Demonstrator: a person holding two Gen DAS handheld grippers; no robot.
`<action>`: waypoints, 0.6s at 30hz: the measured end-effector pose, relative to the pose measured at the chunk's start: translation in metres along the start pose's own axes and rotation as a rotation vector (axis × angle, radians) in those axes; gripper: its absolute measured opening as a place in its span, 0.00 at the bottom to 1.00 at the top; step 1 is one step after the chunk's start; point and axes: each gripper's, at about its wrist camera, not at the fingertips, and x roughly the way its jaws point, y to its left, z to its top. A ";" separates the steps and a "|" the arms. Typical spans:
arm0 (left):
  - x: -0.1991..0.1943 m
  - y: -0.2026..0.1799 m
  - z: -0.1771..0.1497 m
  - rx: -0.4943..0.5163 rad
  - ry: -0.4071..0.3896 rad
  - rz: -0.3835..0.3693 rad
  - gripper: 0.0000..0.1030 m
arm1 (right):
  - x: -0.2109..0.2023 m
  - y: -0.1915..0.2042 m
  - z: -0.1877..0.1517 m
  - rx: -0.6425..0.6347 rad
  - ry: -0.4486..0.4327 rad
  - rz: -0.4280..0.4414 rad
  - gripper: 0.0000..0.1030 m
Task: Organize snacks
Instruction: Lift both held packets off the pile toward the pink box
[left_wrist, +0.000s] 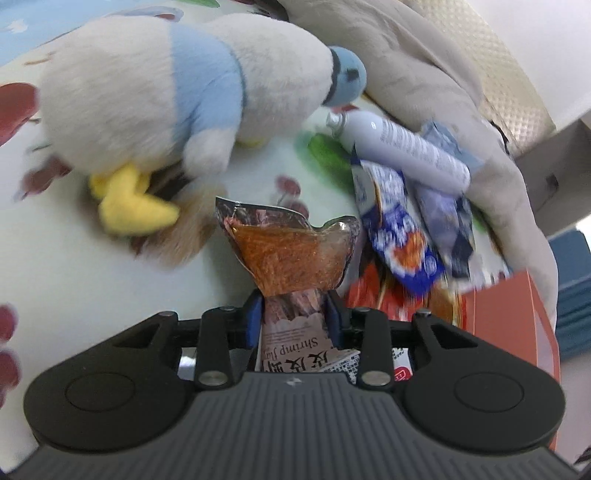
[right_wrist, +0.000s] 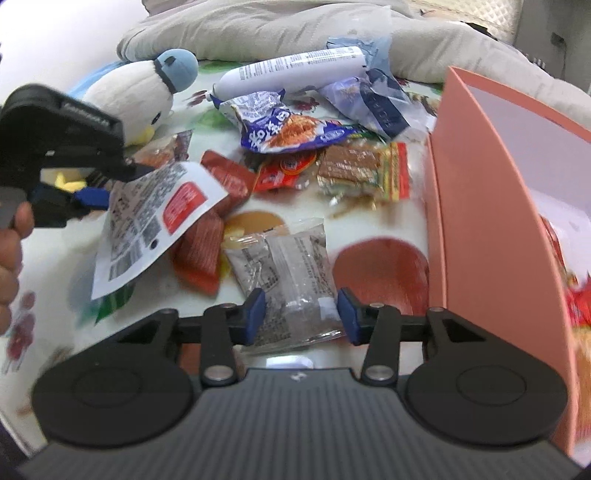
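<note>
The left tool (left_wrist: 295, 314) pinches the shrimp snack pack (left_wrist: 291, 258), lifted over the bed sheet (left_wrist: 92, 277). The right tool (right_wrist: 302, 314) straddles a clear packet (right_wrist: 291, 273), apparently not yet clamped. Best squeeze its middle, then carry both right, clearing the pink box (right_wrist: 480, 184) wall.

Both tools look alike: the left gripper (left_wrist: 295, 314) and right gripper (right_wrist: 301, 314) have a ribbed dark grey body, two round black discs, black linkage arms with silver rivets, and blue-padded fingers (right_wrist: 255, 314). Bare fingertips of a hand (right_wrist: 9, 254) show at far left.
</note>
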 end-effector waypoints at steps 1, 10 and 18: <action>-0.007 0.002 -0.006 0.014 0.003 -0.001 0.39 | -0.005 0.000 -0.005 0.008 0.000 0.001 0.44; -0.062 0.007 -0.054 0.156 0.036 -0.015 0.39 | -0.045 0.015 -0.036 0.034 0.000 0.044 0.35; -0.074 0.008 -0.076 0.239 0.075 -0.014 0.39 | -0.063 0.024 -0.053 0.009 0.025 0.072 0.35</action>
